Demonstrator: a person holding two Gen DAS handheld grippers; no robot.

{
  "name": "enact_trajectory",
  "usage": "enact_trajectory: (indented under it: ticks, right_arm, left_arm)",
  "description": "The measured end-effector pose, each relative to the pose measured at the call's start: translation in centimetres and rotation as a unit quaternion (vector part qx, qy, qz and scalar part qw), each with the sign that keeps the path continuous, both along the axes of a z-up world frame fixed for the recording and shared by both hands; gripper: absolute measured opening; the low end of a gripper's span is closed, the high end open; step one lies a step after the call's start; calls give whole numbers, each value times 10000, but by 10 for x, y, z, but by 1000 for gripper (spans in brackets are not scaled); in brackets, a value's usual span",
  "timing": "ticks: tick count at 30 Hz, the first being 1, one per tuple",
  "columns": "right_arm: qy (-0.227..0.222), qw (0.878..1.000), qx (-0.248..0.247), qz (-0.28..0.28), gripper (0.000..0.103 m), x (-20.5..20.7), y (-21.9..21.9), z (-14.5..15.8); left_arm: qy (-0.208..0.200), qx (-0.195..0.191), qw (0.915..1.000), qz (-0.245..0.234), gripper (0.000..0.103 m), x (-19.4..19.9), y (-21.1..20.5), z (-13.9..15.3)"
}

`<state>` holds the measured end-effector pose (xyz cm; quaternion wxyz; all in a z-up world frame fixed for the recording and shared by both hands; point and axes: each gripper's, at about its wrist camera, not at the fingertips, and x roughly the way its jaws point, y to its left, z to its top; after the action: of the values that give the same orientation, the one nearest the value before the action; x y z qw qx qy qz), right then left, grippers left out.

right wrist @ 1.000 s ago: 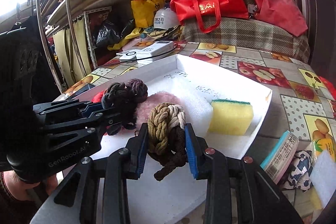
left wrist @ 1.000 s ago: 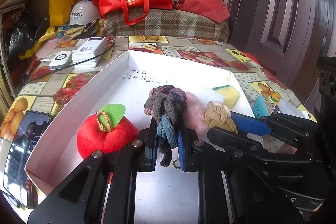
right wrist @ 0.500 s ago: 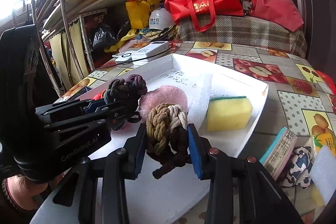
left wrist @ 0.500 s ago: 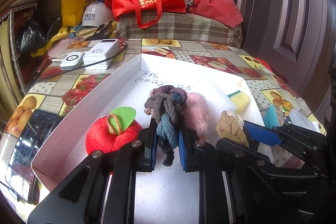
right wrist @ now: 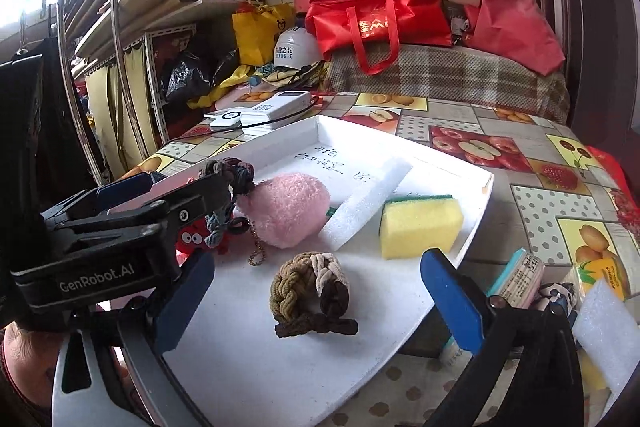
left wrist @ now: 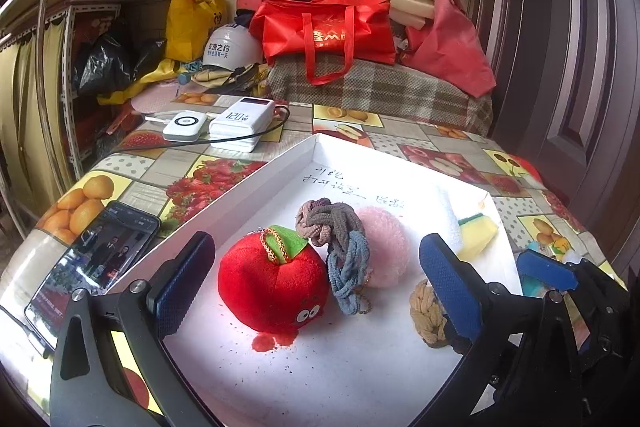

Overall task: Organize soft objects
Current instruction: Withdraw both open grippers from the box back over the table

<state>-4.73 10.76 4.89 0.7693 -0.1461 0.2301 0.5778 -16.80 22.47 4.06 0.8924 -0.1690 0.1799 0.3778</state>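
A white tray [left wrist: 256, 183] holds the soft things. In the left wrist view a red plush apple [left wrist: 272, 283] sits beside a grey-blue braided hair tie bundle [left wrist: 340, 247] and a pink pom-pom [left wrist: 384, 247]. My left gripper [left wrist: 316, 283] is open and empty above them. In the right wrist view a brown-beige braided hair tie [right wrist: 312, 295] lies on the tray [right wrist: 476, 211] between the open fingers of my right gripper [right wrist: 316, 303]. A yellow sponge [right wrist: 420, 227], a white foam strip [right wrist: 368, 203] and the pom-pom [right wrist: 288, 211] lie behind it.
A phone [left wrist: 92, 255] lies left of the tray. Power banks [left wrist: 240, 123] with cables sit at the back. Small packets [right wrist: 520, 275] and foam [right wrist: 608, 331] lie right of the tray. Red bags [left wrist: 328, 27] and helmets are stacked behind the table.
Both grippers have opened and let go of their hair ties, which now lie on the tray. Both have drawn back and up a little.
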Motion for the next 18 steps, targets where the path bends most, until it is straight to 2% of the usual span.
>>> enact_trajectory:
  ticks: [6,18]
  right_arm:
    - [-248,9997,80,16,103,-8,-3,3]
    - [-132,9996,254,-52,103,-5,-13,5]
  left_arm:
    - [-71,105,9999,13,103,-3,-3,2]
    - [-203,273,9994,13,103,-7,-9,7]
